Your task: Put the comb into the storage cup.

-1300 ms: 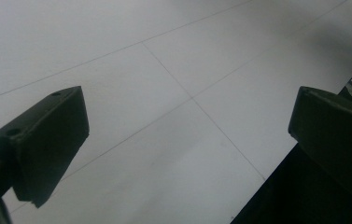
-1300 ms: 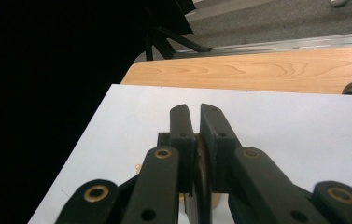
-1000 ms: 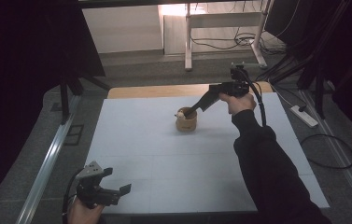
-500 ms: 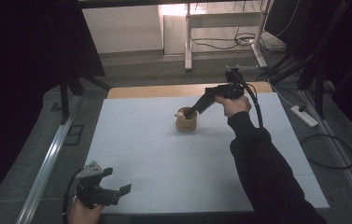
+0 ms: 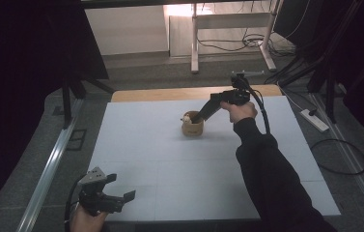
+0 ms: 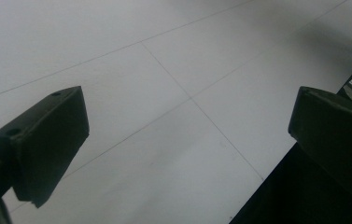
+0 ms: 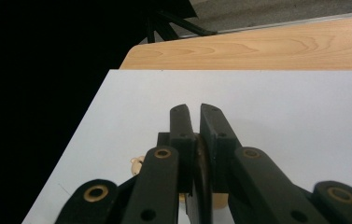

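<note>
A small tan wooden cup (image 5: 192, 128) stands on the white mat (image 5: 170, 164), toward the far middle. My right gripper (image 5: 196, 117) slants down into it from the right. In the right gripper view the jaws (image 7: 194, 109) are pressed together on a thin brown wall of the cup (image 7: 218, 200). A small pale object (image 5: 186, 117) sits at the cup's left rim, also seen as a pale object (image 7: 136, 162) beside the jaws. My left gripper (image 5: 120, 186) rests at the mat's near left corner, open and holding nothing, its jaws (image 6: 187, 140) wide over bare mat.
A strip of bare wooden tabletop (image 5: 170, 94) runs behind the mat. A metal rail (image 5: 49, 169) lies along the left side. On the floor to the right are cables and a power strip (image 5: 315, 121). Desk legs (image 5: 194, 43) stand beyond the table.
The right hand and its gripper have edged slightly to the left over the cup. The cup and the left gripper have stayed where they were.
</note>
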Demonstrator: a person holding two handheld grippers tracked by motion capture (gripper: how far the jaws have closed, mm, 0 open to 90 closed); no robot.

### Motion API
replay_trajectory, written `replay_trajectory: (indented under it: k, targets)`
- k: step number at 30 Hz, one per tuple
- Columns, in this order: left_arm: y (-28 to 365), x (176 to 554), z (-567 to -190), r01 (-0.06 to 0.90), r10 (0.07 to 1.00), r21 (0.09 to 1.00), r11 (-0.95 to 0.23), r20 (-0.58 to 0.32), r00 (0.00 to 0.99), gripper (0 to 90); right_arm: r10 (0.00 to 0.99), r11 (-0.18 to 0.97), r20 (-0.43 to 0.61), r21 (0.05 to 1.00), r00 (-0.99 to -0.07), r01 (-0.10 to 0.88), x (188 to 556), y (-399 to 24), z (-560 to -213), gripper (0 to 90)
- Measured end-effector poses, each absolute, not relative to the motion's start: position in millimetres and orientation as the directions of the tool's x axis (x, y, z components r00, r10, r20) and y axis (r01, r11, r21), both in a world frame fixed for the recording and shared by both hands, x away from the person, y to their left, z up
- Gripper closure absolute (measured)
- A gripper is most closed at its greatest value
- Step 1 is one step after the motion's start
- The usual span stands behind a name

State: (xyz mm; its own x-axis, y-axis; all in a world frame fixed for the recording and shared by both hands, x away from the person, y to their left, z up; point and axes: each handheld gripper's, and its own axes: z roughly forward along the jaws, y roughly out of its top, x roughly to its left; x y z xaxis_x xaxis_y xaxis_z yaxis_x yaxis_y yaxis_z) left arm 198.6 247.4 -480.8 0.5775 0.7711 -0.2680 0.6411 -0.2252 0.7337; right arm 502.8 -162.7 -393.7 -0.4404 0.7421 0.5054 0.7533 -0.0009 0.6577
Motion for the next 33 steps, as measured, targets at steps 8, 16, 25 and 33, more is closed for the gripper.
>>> replay_trajectory:
  k: [8, 16, 25, 33]
  targets:
    - [247.5, 198.8, -480.9, 0.642, 0.770, 0.734, -0.224, -0.270, 0.578, 0.0, 0.731, -0.019, 0.527, 0.650, -0.433, 0.760, 504.5, -168.8, -398.4, 84.2]
    - [247.8, 198.8, -480.9, 0.642, 0.769, 0.734, -0.221, -0.273, 0.577, 0.0, 0.733, -0.045, 0.543, 0.639, -0.409, 0.768, 506.1, -177.5, -405.7, 83.2]
    - [248.0, 198.8, -481.0, 0.642, 0.770, 0.735, -0.220, -0.273, 0.577, 0.0, 0.745, -0.040, 0.531, 0.640, -0.404, 0.767, 506.0, -183.5, -410.8, 81.6]
    - [248.3, 198.8, -481.0, 0.642, 0.769, 0.735, -0.220, -0.275, 0.577, 0.0, 0.759, -0.028, 0.505, 0.655, -0.411, 0.755, 504.2, -182.6, -409.0, 77.7]
